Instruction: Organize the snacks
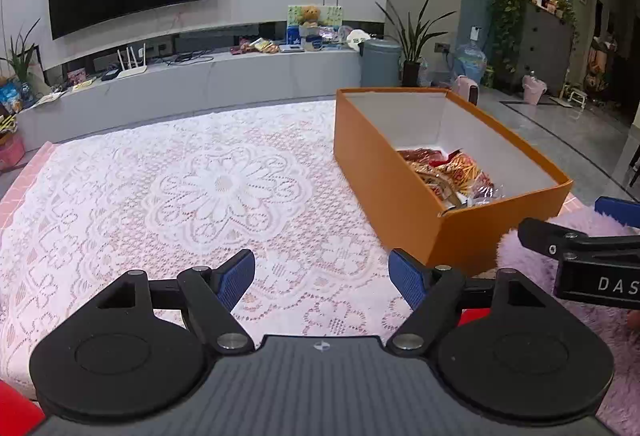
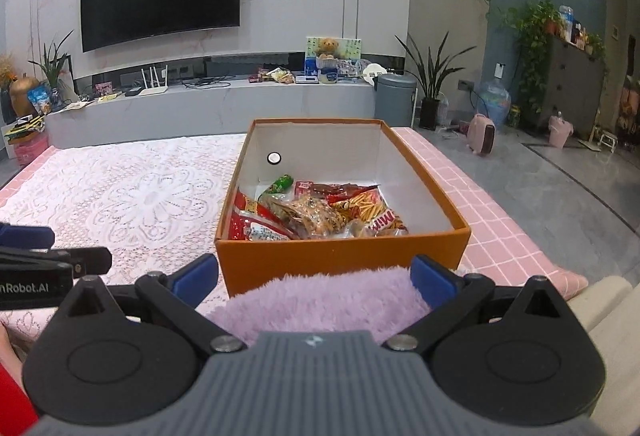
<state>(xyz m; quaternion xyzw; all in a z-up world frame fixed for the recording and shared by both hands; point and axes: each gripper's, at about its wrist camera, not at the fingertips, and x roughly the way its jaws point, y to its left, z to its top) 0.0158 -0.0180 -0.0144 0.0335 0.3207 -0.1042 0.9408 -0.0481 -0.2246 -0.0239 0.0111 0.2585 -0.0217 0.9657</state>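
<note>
**Snacks boxed, both grippers empty and held back**

Inside the orange box (image 2: 342,256), the snacks (image 2: 316,216) lie heaped against the near end: red packets, a clear bag of brown pieces, a pack printed with thin sticks, and a small green packet (image 2: 281,183) nearer the middle. The far half of the box floor is bare white, so there is room left if more were to come. Gathering everything into one open-topped container seems the point of the arrangement, and no loose snack shows on the lace tablecloth (image 1: 180,188) covering the table, which suggests the task is near its end or done.

The box sits toward the right side of the table, with a pink checked cloth (image 2: 480,212) showing beyond it.

Nearer the person, a fluffy lilac sleeve or cushion (image 2: 320,300) fills the gap below the box.

The right gripper (image 2: 316,278) is spread wide, holds nothing, and hangs just short of the box's near wall. The left gripper (image 1: 322,278) is likewise wide apart and empty, poised above bare lace, well left of the box.
</note>
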